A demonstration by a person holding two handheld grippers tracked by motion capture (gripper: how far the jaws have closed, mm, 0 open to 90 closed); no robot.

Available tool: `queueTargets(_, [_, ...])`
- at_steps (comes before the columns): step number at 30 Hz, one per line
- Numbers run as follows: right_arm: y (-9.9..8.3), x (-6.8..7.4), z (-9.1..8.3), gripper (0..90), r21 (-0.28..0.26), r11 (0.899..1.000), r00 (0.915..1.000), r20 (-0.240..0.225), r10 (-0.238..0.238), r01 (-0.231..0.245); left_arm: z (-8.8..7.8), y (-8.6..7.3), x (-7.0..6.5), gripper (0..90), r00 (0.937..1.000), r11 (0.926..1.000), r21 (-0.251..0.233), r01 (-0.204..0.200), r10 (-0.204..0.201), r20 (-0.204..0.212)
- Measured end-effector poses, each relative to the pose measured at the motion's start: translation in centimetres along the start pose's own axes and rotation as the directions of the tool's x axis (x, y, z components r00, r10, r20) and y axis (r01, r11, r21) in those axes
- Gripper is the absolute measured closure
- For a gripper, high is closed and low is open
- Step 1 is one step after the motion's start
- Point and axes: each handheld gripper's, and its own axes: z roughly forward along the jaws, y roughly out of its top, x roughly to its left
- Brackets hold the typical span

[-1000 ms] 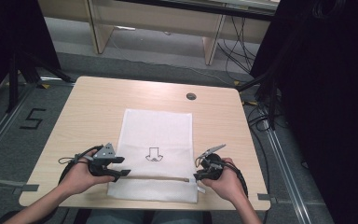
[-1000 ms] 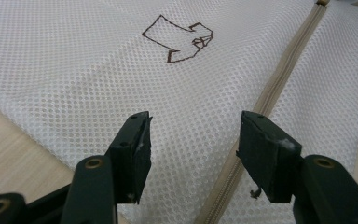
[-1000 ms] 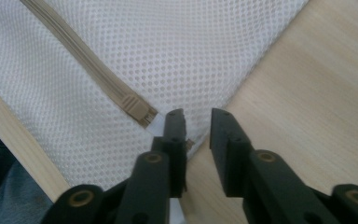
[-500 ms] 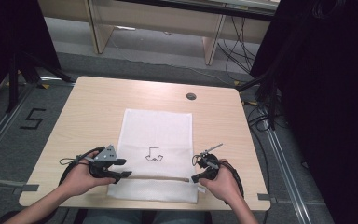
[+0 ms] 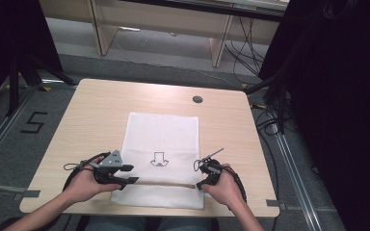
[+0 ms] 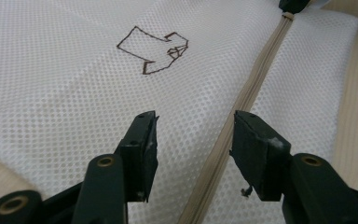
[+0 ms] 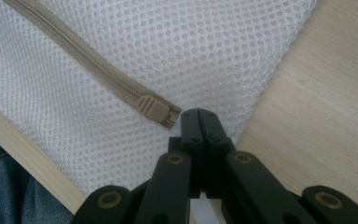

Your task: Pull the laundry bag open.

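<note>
A white mesh bag (image 5: 164, 139) lies flat on the table, with a drawn arrow (image 5: 159, 159) and a beige zipper (image 5: 164, 184) running across near its front edge. My left gripper (image 5: 132, 174) is at the zipper's left part. In the left gripper view, my left gripper (image 6: 193, 135) stands open astride the zipper (image 6: 256, 79); its jaws have just been closing and the pads do not press on anything. My right gripper (image 5: 197, 186) is at the zipper's right end. There my right gripper (image 7: 199, 114) is shut, tips against the end of the slider (image 7: 154, 106); whether it pinches the pull tab is hidden.
The wooden table (image 5: 96, 110) has a round cable hole (image 5: 197, 99) at the back. The table's front edge and the person's jeans (image 7: 4, 186) are close behind the bag. Cables lie on the floor to the right.
My right gripper has dipped down and slightly left onto the zipper's right end and its jaws have shut. The left hand has stayed in place.
</note>
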Motion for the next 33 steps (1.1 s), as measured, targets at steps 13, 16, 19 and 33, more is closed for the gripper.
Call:
queueTargets(13, [0.1, 0.2, 0.1, 90.0, -0.003, 1.0, 0.9996, 0.017, -0.021, 0.021, 2.9, 2.9, -2.2, 57.4, 0.9971, 0.9981, 0.0, -0.061, 0.061, 0.045])
queueTargets(16, [0.0, 0.1, 0.2, 90.0, 0.0, 1.0, 0.9996, 0.016, -0.022, 0.022, 3.3, 3.6, -2.3, 59.7, 0.9956, 0.9966, 0.002, -0.082, 0.082, 0.046])
queueTargets(19, [0.0, 0.2, 0.1, 90.0, -0.008, 0.999, 0.9991, 0.026, -0.034, 0.034, 3.8, 4.3, -2.7, 61.0, 0.9948, 0.9966, -0.004, -0.082, 0.082, 0.06])
queueTargets(33, [-0.2, 0.2, 0.1, 90.0, -0.015, 1.0, 0.9993, 0.029, -0.023, 0.023, 7.0, 7.3, -4.9, 66.6, 0.9823, 0.989, 0.017, -0.147, 0.144, 0.12])
